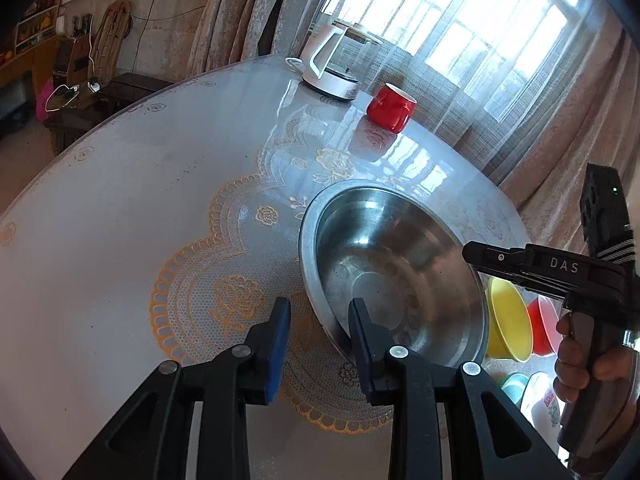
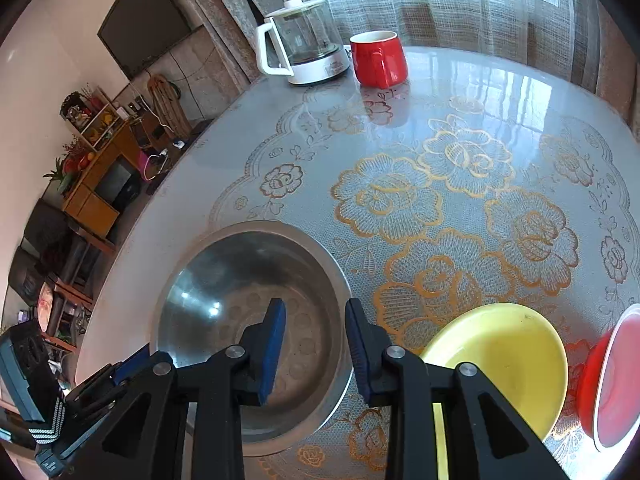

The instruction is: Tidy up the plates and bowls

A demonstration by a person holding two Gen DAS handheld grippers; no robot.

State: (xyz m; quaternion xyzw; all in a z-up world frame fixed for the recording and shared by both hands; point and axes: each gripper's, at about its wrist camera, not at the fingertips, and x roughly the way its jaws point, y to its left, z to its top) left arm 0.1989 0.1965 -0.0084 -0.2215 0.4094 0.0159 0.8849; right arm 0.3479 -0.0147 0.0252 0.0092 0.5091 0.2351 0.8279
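A wide steel bowl [image 1: 392,272] [image 2: 248,304] rests on the round table [image 1: 120,208]. My left gripper [image 1: 320,308] straddles its near left rim, one finger inside and one outside, with a clear gap, so it is open. My right gripper [image 2: 315,307] straddles the opposite rim the same way, open, and in the left wrist view it shows as a black body [image 1: 560,268] held in a hand. A yellow bowl [image 2: 504,356] [image 1: 508,320] and a red bowl with a white rim [image 2: 612,376] [image 1: 544,324] sit just right of the steel bowl.
A red mug [image 2: 378,58] [image 1: 390,106] and a white-based glass kettle [image 2: 304,44] [image 1: 332,64] stand at the far edge by the curtained window. A teal bowl [image 1: 514,386] and a patterned white bowl [image 1: 544,400] lie near the hand. Shelves and furniture stand beyond the table's left edge.
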